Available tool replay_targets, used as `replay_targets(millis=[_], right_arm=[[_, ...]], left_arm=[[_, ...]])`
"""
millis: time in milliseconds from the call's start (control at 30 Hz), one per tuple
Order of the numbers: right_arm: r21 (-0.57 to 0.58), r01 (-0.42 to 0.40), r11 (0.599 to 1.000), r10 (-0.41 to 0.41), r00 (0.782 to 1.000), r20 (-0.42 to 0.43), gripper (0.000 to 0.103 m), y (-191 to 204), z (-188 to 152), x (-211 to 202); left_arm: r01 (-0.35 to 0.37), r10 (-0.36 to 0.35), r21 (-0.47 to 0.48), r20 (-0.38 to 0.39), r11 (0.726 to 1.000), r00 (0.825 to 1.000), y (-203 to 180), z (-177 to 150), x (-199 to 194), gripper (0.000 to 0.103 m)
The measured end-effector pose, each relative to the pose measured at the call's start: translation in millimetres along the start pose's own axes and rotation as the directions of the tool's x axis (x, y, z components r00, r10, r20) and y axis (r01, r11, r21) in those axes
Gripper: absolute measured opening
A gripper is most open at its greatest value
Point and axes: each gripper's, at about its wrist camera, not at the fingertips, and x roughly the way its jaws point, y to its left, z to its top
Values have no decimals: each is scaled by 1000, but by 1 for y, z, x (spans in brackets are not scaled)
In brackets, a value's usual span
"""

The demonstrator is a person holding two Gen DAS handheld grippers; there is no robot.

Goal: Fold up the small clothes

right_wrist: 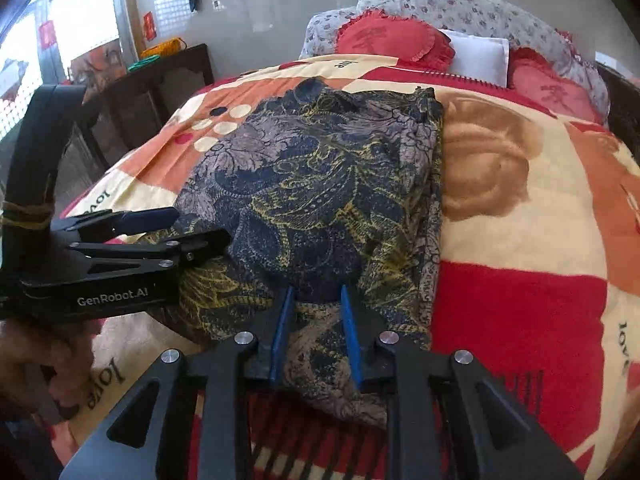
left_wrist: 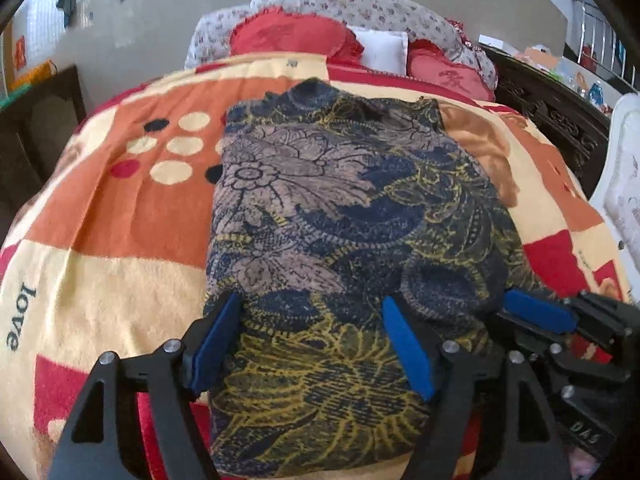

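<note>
A dark blue, grey and yellow floral garment (left_wrist: 340,216) lies folded lengthwise on the bed blanket (left_wrist: 120,208); it also shows in the right wrist view (right_wrist: 320,184). My left gripper (left_wrist: 312,344) is open, its blue pads wide apart over the garment's near end. My right gripper (right_wrist: 316,328) has its pads narrowly apart with the garment's near edge between them; whether they pinch it is unclear. It also shows at the right of the left wrist view (left_wrist: 540,316). The left gripper shows at the left of the right wrist view (right_wrist: 152,232).
Red pillows (left_wrist: 292,36) and a white pillow (left_wrist: 380,50) lie at the bed's head. A dark wooden cabinet (right_wrist: 160,84) stands to the left, a dark carved bed frame (left_wrist: 552,112) and a white panel (left_wrist: 624,184) to the right.
</note>
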Motion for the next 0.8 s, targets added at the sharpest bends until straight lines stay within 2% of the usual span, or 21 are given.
replay_targets(millis=[400,600,633,700,800], right_arm=[[-13,16,1000,-16,1000,11,34,3,-2,0],[-14,18,1000,-18,1000,13,34,3,-2,0],[-13,17,1000,-17,1000,12,34,2,-2,0],[-9,13,1000,-13,1000,12,34,2,-2,0],[-10,13,1000,-13,1000,12,34,1,-2,0]], left_arm=[[3,-2,-14,19,1000,1000,3,-1,-2,78],[3,-3,-18,22,1000,1000,2,-2,-4,83],[-3,3,-19,21,1000,1000,3,-2,-4,87],[-46,46,-43,0,998,999,7,0,-1,103],[52,-59,-156,-45,986,997,27,0,8,103]])
